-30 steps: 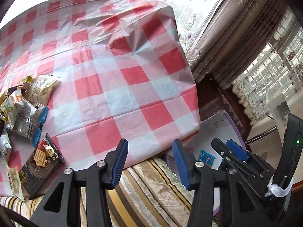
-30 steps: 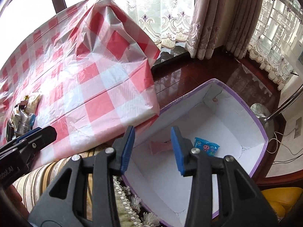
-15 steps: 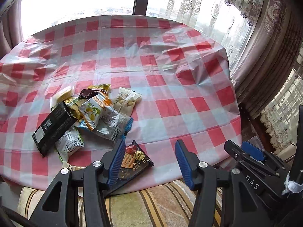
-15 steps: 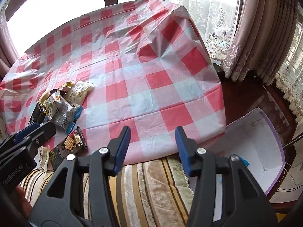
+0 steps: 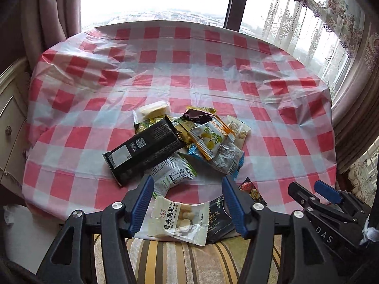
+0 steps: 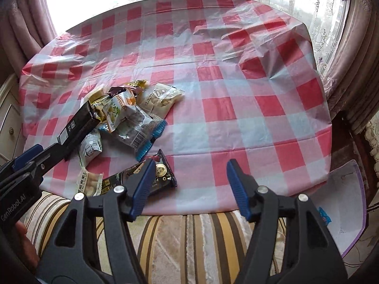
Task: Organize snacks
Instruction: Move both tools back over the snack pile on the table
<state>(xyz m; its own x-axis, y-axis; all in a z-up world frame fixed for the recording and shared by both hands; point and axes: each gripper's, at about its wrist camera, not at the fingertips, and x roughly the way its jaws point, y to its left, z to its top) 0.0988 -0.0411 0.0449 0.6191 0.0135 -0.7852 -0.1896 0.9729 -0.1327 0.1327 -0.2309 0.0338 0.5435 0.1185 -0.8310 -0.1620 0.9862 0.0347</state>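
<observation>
On the checked counter [image 5: 213,75], near its front edge, the snack pile [image 5: 189,139] lay heaped. A long black packet [image 5: 144,149] ran diagonally, one end toward the near left, the other up into the pile. A white nut packet [image 5: 176,220] overhung the edge, showing between the left gripper [image 5: 188,204] fingers, which were opening without touching it. The right gripper [image 6: 188,187] fingers were also opening, nothing between them.

Snack pile [image 6: 123,116] on checked tablecloth [image 6: 225,108]
</observation>
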